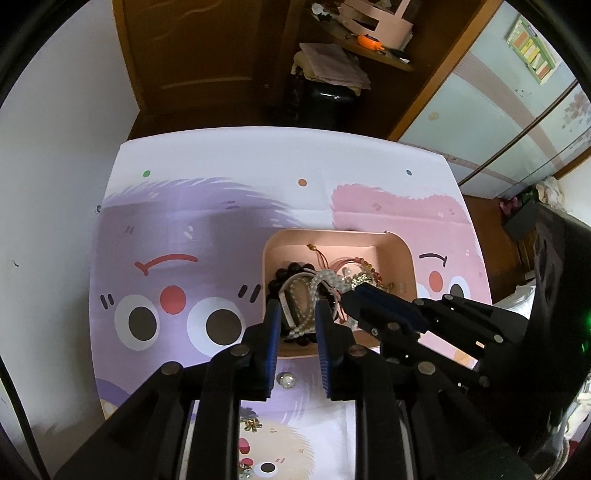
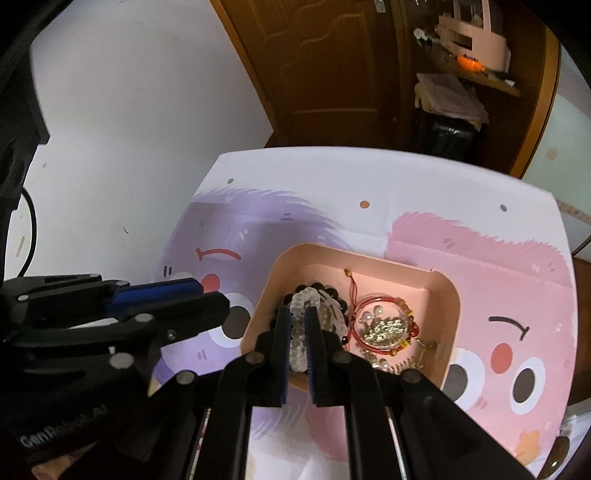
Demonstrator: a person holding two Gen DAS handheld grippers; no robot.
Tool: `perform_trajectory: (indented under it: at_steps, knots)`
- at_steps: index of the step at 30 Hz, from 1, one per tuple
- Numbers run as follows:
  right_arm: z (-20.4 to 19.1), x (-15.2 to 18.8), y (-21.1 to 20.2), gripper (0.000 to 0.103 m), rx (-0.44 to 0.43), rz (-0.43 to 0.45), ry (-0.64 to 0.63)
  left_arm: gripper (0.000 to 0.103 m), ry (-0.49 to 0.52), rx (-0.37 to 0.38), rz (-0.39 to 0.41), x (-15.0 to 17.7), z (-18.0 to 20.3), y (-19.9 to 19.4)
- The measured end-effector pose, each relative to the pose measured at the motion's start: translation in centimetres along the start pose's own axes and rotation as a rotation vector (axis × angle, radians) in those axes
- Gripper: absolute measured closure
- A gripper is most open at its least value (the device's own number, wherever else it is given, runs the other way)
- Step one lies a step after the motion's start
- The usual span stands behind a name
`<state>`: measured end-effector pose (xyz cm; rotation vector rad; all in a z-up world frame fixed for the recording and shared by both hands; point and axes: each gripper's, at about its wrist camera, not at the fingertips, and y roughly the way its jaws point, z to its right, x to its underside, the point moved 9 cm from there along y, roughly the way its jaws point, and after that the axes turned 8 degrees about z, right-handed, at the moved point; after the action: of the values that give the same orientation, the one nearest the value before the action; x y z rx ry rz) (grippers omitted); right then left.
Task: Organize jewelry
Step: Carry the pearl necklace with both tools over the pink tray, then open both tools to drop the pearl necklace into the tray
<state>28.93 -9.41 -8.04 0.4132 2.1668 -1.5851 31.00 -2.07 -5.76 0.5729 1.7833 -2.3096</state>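
Observation:
A pink tray (image 1: 400,258) (image 2: 448,295) sits on a cartoon-print mat and holds a pile of jewelry: a black bead bracelet (image 1: 291,267), a white band bracelet (image 1: 286,297), a clear bead bracelet (image 1: 325,278) (image 2: 306,297), a red cord bracelet (image 2: 384,306) and gold chain bits (image 2: 384,326). My left gripper (image 1: 297,312) hovers open over the tray's near left part, jaws either side of the white band. My right gripper (image 2: 297,317) is narrowed around the clear bead bracelet; in the left wrist view its tips (image 1: 351,293) reach into the pile.
A small clear bead (image 1: 287,380) and a gold flower piece (image 1: 252,425) lie on the mat (image 1: 207,229) near the tray's front. A white wall stands left. A wooden door and a cluttered shelf with a pink box (image 1: 373,18) are beyond the table.

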Motion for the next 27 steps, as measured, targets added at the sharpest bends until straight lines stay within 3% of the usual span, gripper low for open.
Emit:
perform_trajectory:
  at_steps: [10,27]
  knots:
    - [2.8,0.3,-0.1,0.095,0.074,-0.016,0.046,0.086,0.014,-0.004,-0.006,0.6,0.0,0.2]
    - [3.2,1.3,-3.7,0.095,0.072,0.014,0.047,0.084,0.04,-0.017,0.02,1.4,1.3,-2.1]
